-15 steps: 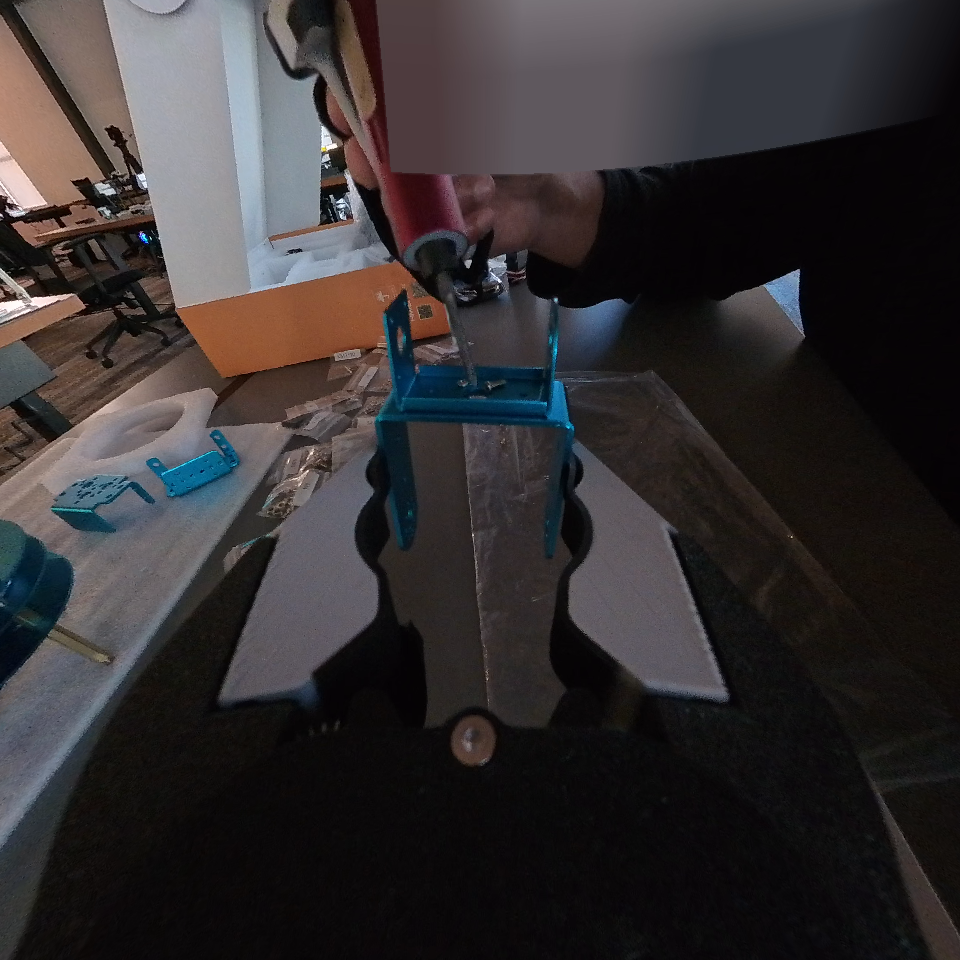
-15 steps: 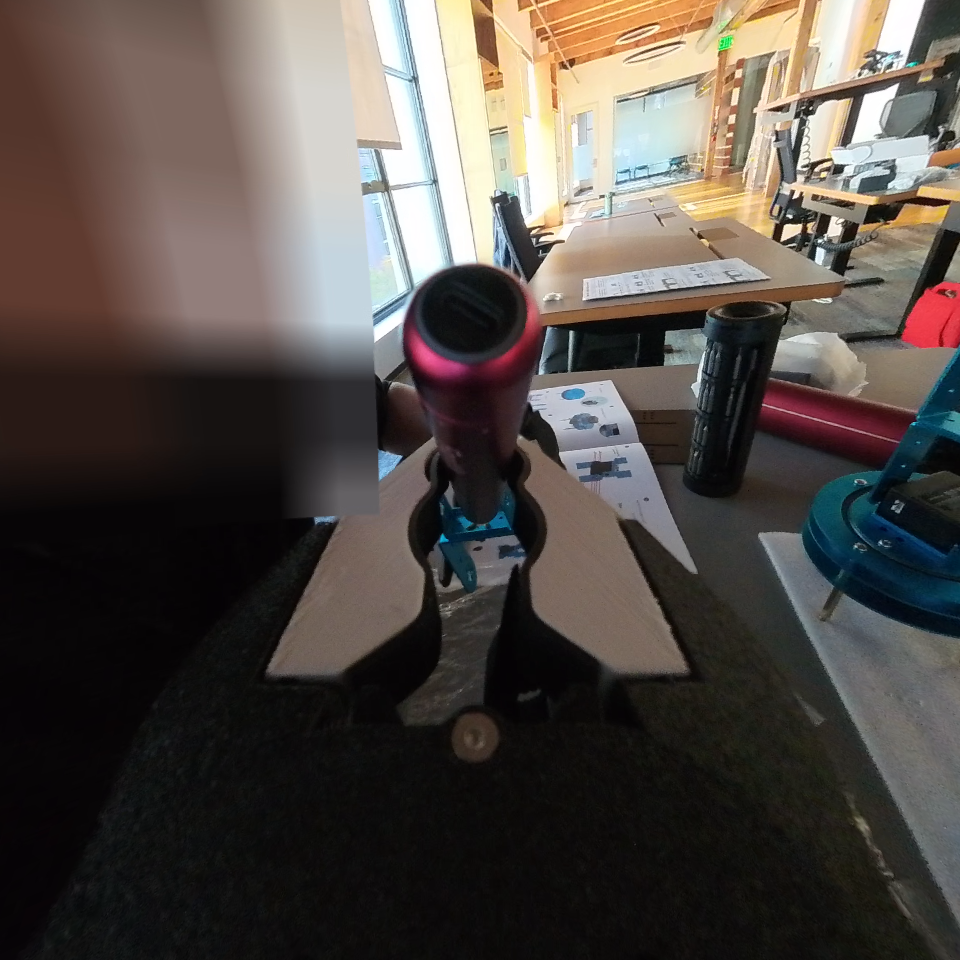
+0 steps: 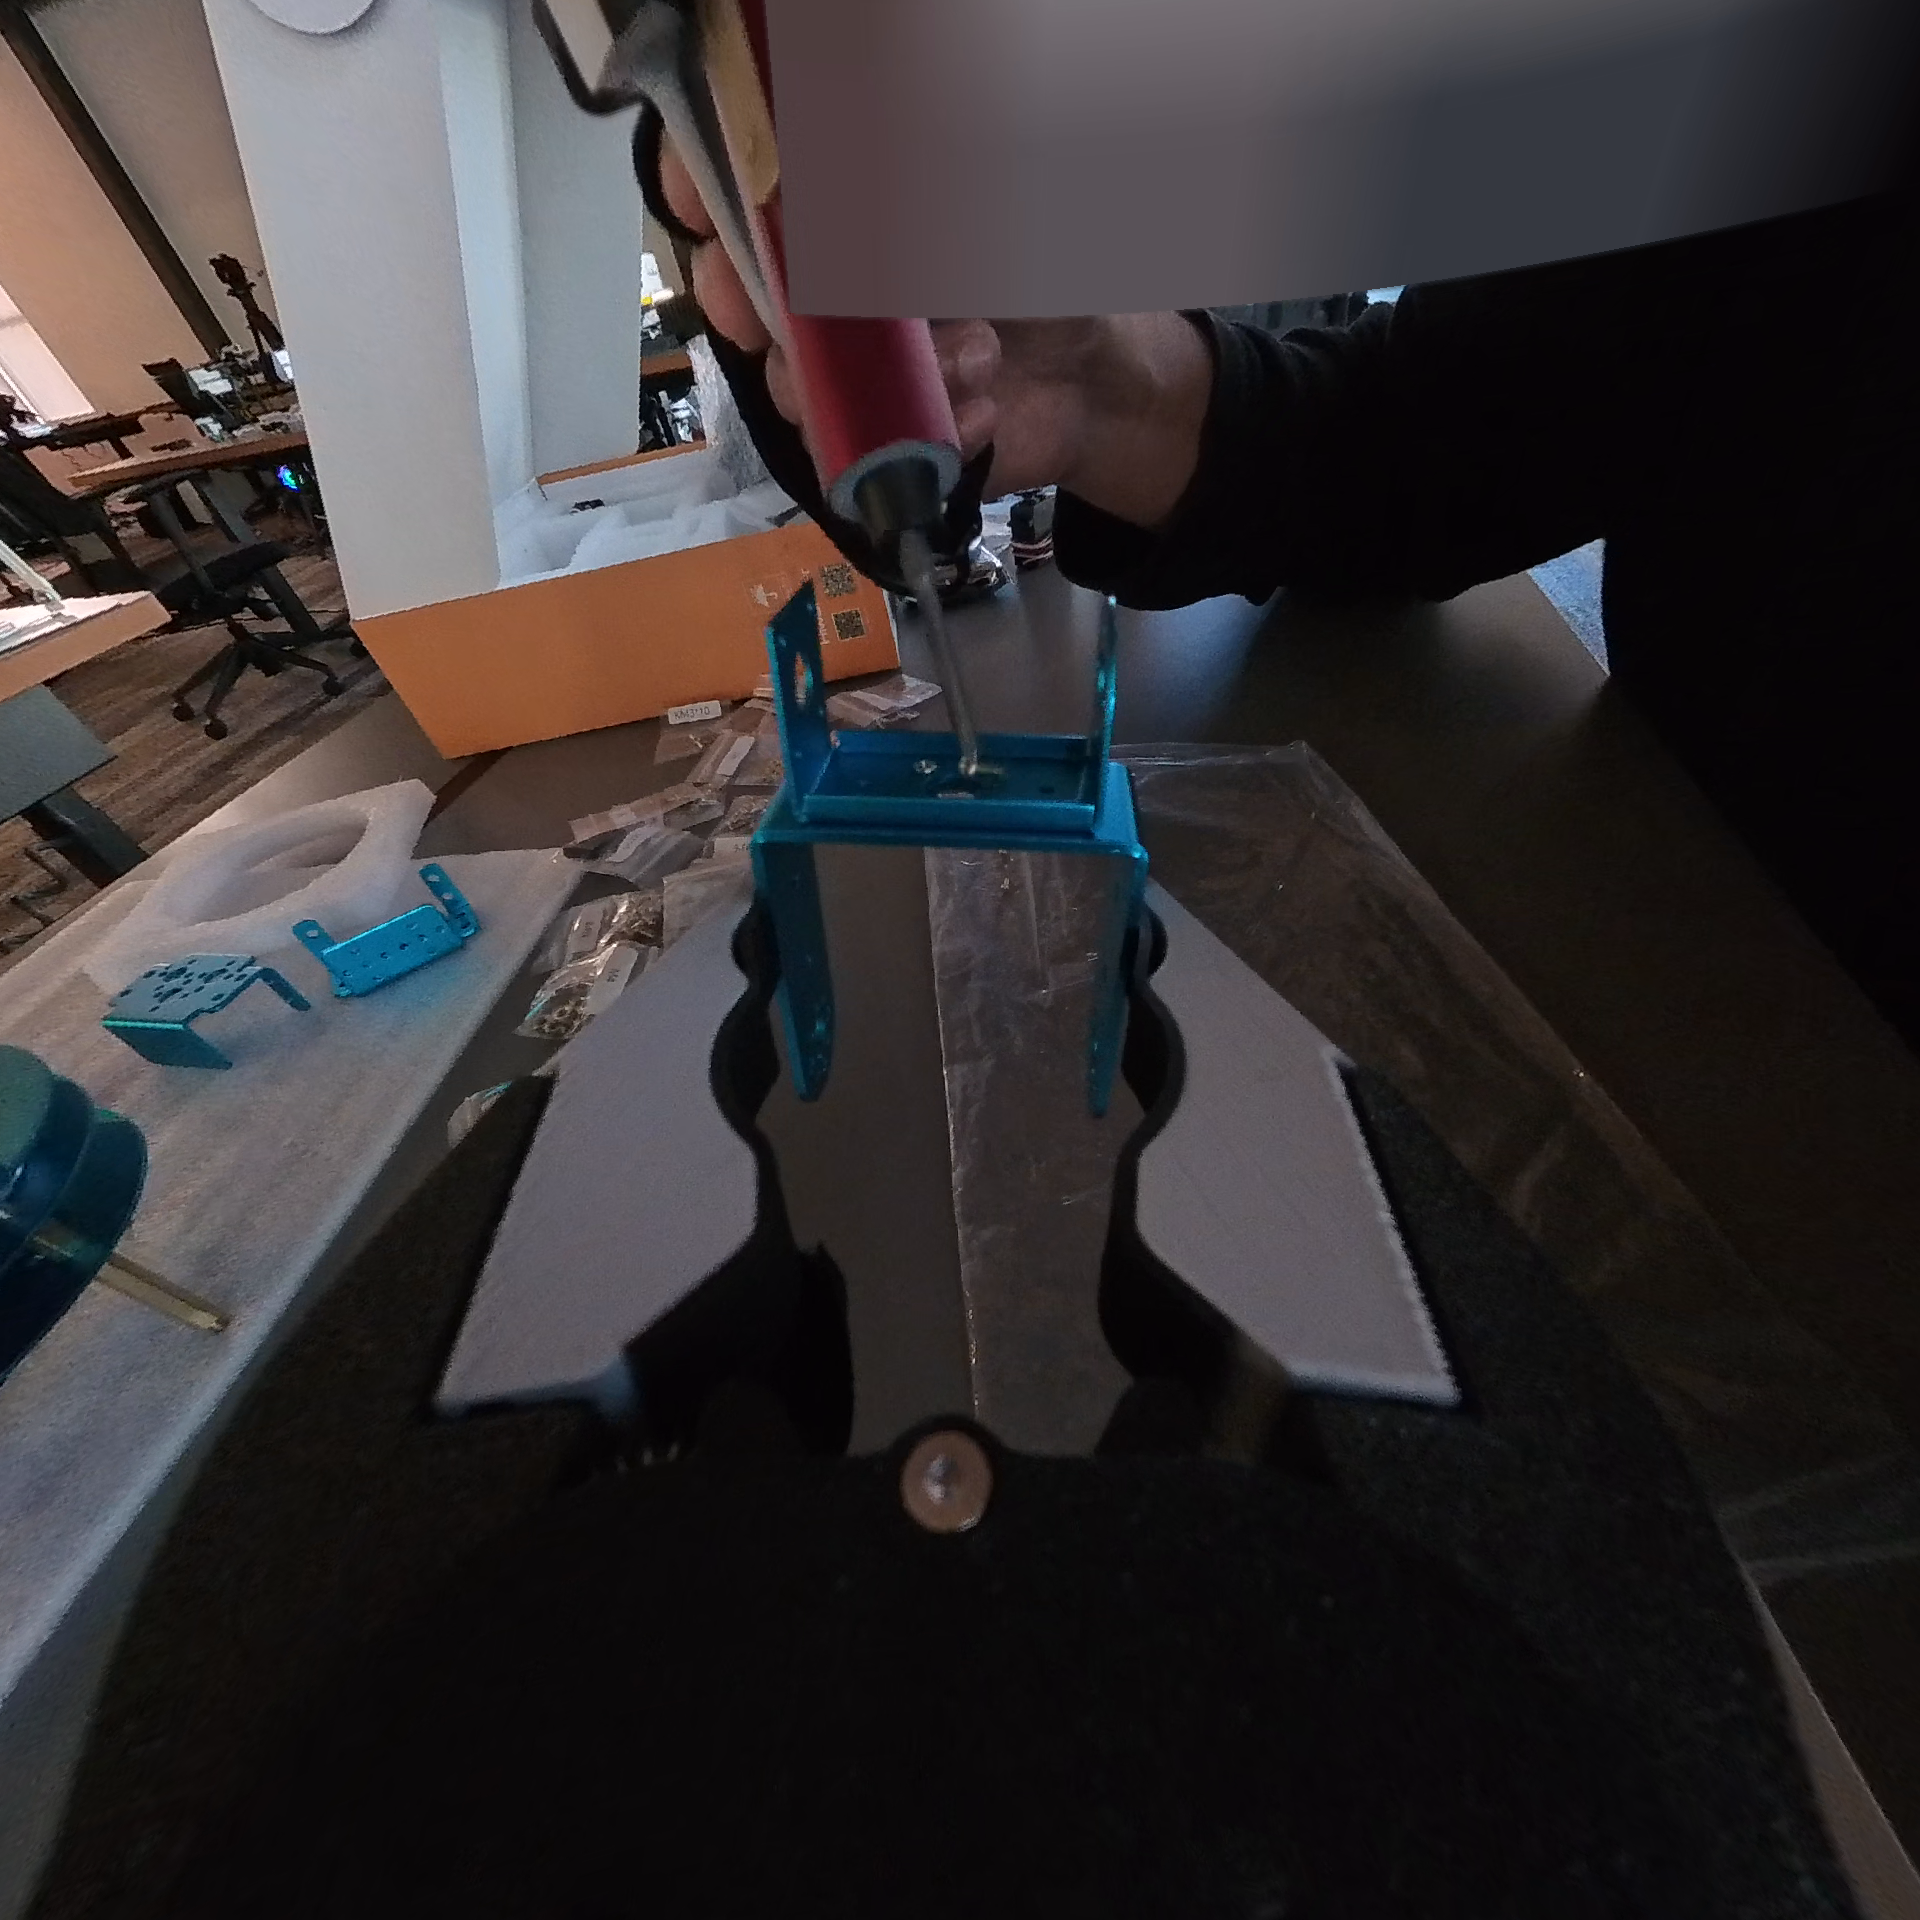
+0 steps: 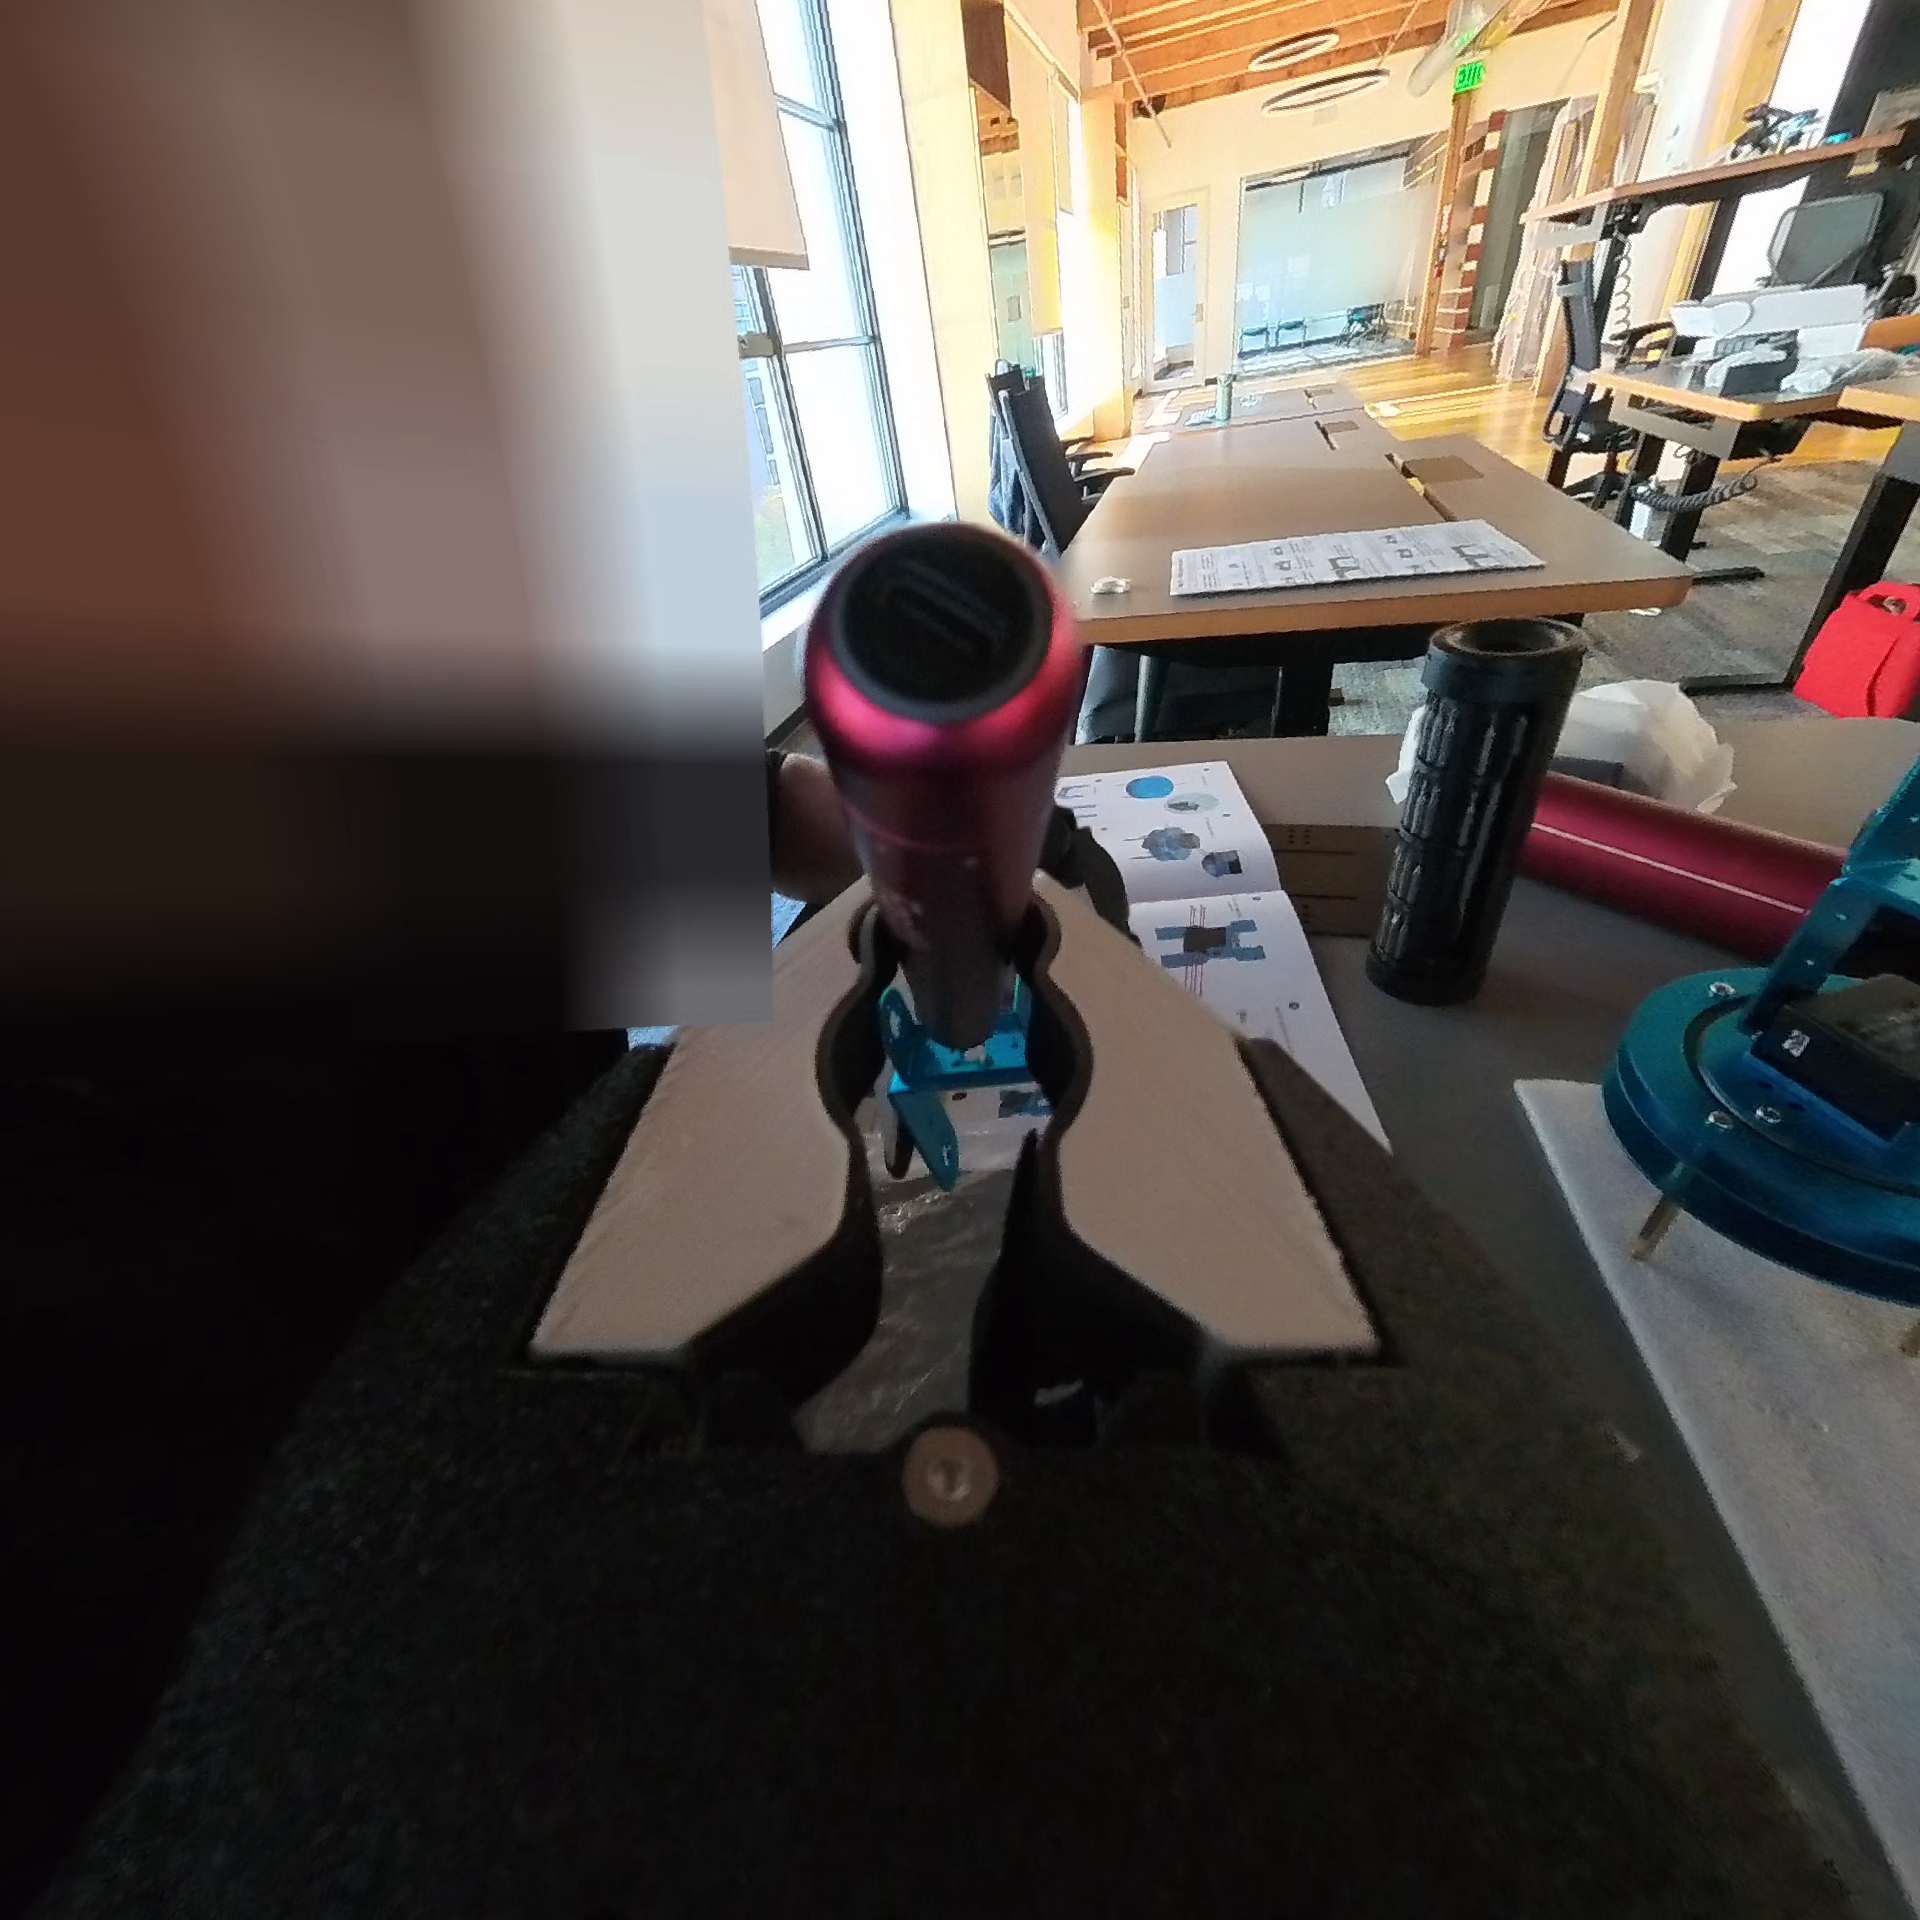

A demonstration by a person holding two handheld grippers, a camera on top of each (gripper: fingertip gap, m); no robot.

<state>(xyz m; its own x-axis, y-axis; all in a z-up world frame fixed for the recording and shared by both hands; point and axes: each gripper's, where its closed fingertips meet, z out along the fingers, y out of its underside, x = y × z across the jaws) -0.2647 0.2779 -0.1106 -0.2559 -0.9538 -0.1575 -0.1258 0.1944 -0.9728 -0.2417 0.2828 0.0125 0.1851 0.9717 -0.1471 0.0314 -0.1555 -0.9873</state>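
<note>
The left gripper (image 3: 951, 940) is clamped on the sides of a blue bracket (image 3: 948, 831), holding it steady over the table (image 3: 1455, 748), so the red screwdriver (image 4: 940, 821) pinched in the right gripper (image 4: 951, 977) meets a screw (image 3: 982, 770) inside it.

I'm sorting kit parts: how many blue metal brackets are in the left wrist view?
4: two stacked brackets clamped in the left gripper, and two loose brackets on the white foam sheet. Others may be hidden.
</note>
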